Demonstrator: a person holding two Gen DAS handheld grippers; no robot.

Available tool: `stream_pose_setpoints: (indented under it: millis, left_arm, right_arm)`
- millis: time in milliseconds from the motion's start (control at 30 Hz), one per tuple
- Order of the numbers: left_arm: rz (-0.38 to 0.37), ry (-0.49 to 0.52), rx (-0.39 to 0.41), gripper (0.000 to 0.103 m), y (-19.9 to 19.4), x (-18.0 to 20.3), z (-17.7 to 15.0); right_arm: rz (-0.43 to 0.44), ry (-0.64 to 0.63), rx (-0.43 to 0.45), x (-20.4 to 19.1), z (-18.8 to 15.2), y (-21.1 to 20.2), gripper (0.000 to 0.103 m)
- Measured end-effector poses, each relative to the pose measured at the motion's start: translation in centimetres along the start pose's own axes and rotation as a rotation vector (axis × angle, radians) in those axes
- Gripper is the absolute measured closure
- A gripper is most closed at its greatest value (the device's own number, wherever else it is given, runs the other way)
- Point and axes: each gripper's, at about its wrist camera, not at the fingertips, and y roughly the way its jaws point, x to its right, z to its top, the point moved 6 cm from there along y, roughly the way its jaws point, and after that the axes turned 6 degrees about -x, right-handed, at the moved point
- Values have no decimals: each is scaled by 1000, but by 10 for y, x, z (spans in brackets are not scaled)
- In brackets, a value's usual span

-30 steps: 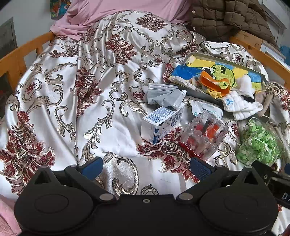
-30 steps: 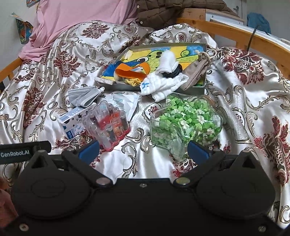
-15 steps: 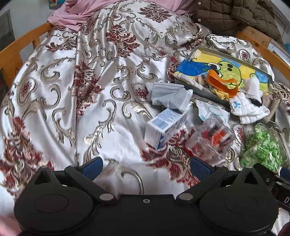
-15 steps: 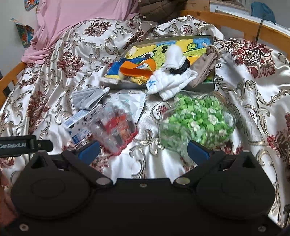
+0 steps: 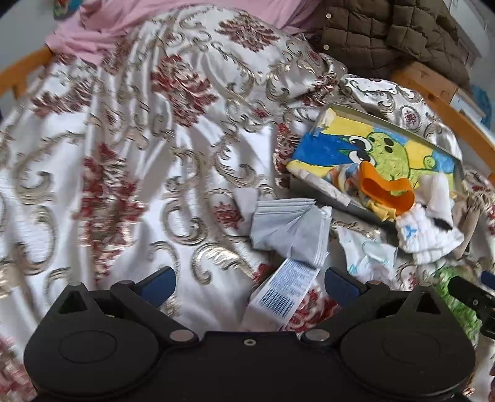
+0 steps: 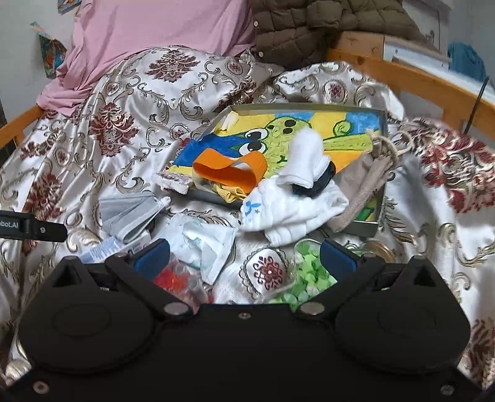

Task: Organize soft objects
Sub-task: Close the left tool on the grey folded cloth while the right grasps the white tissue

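A shallow tray (image 6: 380, 198) with a cartoon picture lies on the patterned bedspread. In it are an orange band (image 6: 229, 173), white cloths (image 6: 294, 210), a white sock (image 6: 306, 157) and a beige drawstring pouch (image 6: 362, 182). A stack of grey face masks (image 5: 290, 225) lies left of the tray, and a white wrapper (image 6: 207, 244) lies in front of it. My left gripper (image 5: 249, 283) is open above a white carton (image 5: 283, 297). My right gripper (image 6: 244, 255) is open over the wrapper, with nothing between its fingers.
A clear jar of green pieces (image 6: 306, 275) and a clear box of small red bottles (image 6: 179, 281) lie under the right gripper. A pink sheet (image 6: 161, 40) and a brown quilted jacket (image 6: 309, 27) are at the back. Wooden bed rails (image 6: 417, 80) border the bedspread.
Both grippers have moved forward over the clutter. The carton now sits between the left fingers, and the jar and bottle box have slid under the right gripper's fingers. Both stay open.
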Motion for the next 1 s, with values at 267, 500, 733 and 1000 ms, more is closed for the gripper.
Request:
stream_pose_setpoints:
  millis: [267,500,733,1000]
  left_arm:
    - [-159,-115,-88,1,50,-2,15]
    - [-273,-223,-153,2,76,0,18]
    - [-301,-278,-194,4,95,-5,19]
    - [-336,-370,-219,16,105,-14,21]
  right_arm:
    - [100,51,-75,3,25,53,0]
    - [129,21,-159,-12,30,108,0]
    - [142,26,-210,-21,29,143,0]
    - [155,-8,-237,-45,20,170,0]
